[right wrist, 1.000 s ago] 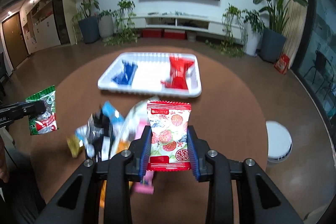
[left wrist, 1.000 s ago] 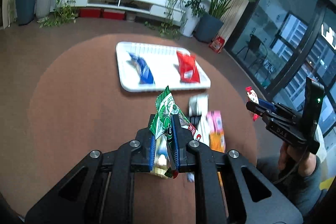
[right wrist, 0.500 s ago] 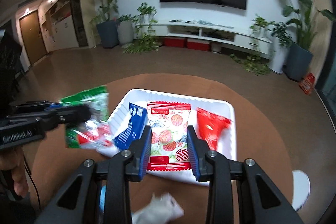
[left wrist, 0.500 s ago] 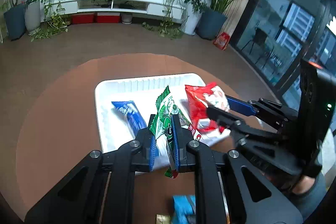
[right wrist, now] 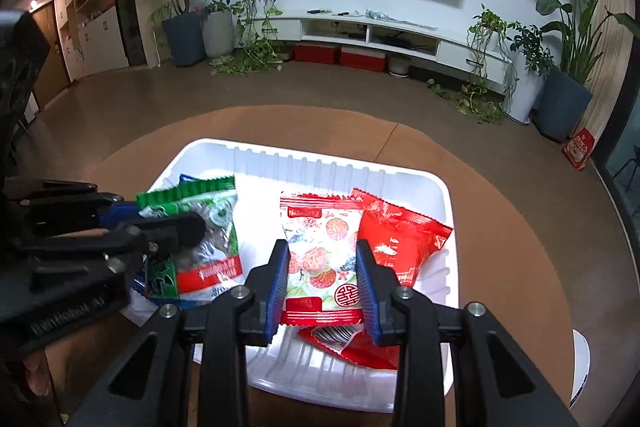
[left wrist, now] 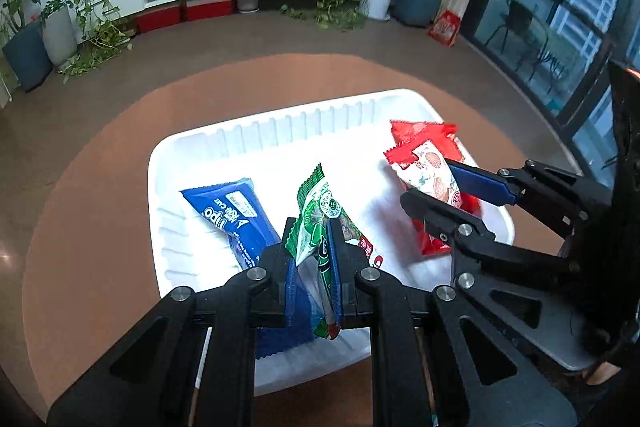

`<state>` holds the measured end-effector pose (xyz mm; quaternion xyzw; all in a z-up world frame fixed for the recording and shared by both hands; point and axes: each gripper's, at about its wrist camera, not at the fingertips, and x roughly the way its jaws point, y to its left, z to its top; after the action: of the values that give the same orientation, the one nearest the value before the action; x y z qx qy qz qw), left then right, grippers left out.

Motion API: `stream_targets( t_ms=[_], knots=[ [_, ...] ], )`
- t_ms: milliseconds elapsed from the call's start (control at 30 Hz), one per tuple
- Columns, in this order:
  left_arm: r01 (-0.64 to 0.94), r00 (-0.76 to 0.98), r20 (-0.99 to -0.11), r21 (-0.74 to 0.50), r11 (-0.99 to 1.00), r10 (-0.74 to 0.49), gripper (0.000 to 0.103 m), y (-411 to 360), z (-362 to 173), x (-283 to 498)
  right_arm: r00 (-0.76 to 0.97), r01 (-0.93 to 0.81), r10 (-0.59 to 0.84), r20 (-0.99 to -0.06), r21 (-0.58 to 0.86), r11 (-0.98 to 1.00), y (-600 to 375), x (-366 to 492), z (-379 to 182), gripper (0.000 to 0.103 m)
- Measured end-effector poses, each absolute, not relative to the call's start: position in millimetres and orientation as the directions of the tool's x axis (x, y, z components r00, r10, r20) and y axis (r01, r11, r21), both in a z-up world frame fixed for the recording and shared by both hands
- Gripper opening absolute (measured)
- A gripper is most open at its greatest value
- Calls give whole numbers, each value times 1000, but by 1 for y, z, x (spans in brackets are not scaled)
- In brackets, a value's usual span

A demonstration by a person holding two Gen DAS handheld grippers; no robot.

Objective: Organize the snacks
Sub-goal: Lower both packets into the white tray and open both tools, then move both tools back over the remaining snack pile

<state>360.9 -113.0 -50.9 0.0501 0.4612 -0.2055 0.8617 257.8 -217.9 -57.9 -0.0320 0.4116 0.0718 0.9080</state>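
Note:
A white ribbed tray [left wrist: 280, 123] [right wrist: 320, 163] lies on a round brown table. My left gripper [left wrist: 313, 227] is shut on a green snack packet [left wrist: 318, 203] [right wrist: 200, 211] and hangs over the tray's middle, just right of a blue packet [left wrist: 232, 211] lying in the tray. My right gripper [right wrist: 322, 255] [left wrist: 452, 183] is shut on a white packet with red fruit print [right wrist: 322, 255] [left wrist: 428, 171], held above a red packet [right wrist: 400, 247] [left wrist: 428, 135] at the tray's right side.
The brown table [left wrist: 100, 187] runs out past the tray on every side. Beyond it are a floor, potted plants [right wrist: 188, 27], a white TV bench [right wrist: 380, 31] and a glass wall [left wrist: 560, 7]. A white round object [right wrist: 580, 367] sits low on the right.
Both grippers moved forward and down from over the loose pile to over the tray, each still holding its packet. The pile has dropped out of view.

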Motion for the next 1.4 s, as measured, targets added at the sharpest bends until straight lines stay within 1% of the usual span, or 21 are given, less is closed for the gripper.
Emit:
stream_targets(
  t_ms=[233, 433, 533, 567, 633, 667, 700, 867, 967, 1000, 1033, 1067, 1100, 1200, 1267, 1333, 1400],
  knots=[
    [356, 458, -844, -113, 928, -279, 13, -109, -76, 376, 610, -179, 104, -786, -9, 984, -218, 262, -78, 36],
    [346, 457, -848, -110, 932, -270, 14, -111, -83, 379, 596, -187, 91, -798, -28, 982, -214, 261, -87, 37],
    [348, 458, -848, -105, 932, -267, 18, -112, -81, 378, 593, -192, 85, -801, -38, 981, -211, 265, -89, 37],
    [351, 457, -848, -106, 930, -269, 23, -112, -81, 378, 594, -191, 84, -800, -40, 981, -212, 266, -88, 37],
    [360, 462, -842, -108, 927, -278, 41, -112, -80, 377, 598, -190, 85, -797, -38, 981, -212, 266, -86, 37],
    [364, 465, -838, -112, 925, -285, 63, -113, -79, 376, 600, -190, 84, -795, -40, 981, -210, 265, -86, 37],
    [366, 468, -835, -114, 924, -289, 78, -113, -78, 376, 603, -189, 83, -793, -41, 981, -211, 264, -85, 37],
    [363, 475, -826, -132, 923, -305, 79, -108, -72, 373, 625, -183, 77, -776, -50, 982, -213, 260, -76, 41],
    [349, 494, -813, -139, 927, -308, 80, -100, -63, 367, 651, -177, 68, -756, -63, 982, -213, 255, -68, 48],
    [346, 502, -807, -141, 928, -310, 84, -97, -59, 365, 661, -172, 64, -748, -69, 983, -214, 253, -64, 49],
    [342, 509, -803, -143, 929, -311, 90, -95, -55, 361, 669, -168, 60, -741, -71, 983, -215, 252, -61, 52],
    [340, 520, -794, -147, 929, -316, 100, -90, -50, 357, 679, -163, 58, -732, -74, 984, -216, 250, -57, 56],
    [339, 533, -784, -148, 929, -319, 103, -86, -45, 352, 695, -155, 52, -717, -78, 985, -219, 248, -52, 58],
    [338, 617, -722, -117, 934, -314, 103, -70, -22, 325, 750, -111, 51, -659, -49, 993, -232, 239, -34, 71],
    [335, 681, -669, -79, 939, -299, 103, -60, -6, 301, 788, -69, 59, -613, 8, 998, -247, 230, -18, 88],
    [320, 744, -608, -40, 946, -277, 103, -48, 8, 272, 818, -42, 71, -571, 63, 997, -260, 219, -3, 98],
    [310, 750, -602, -46, 950, -274, 103, -35, 13, 245, 833, -16, 69, -549, 102, 995, -271, 205, 11, 99]
  ],
)
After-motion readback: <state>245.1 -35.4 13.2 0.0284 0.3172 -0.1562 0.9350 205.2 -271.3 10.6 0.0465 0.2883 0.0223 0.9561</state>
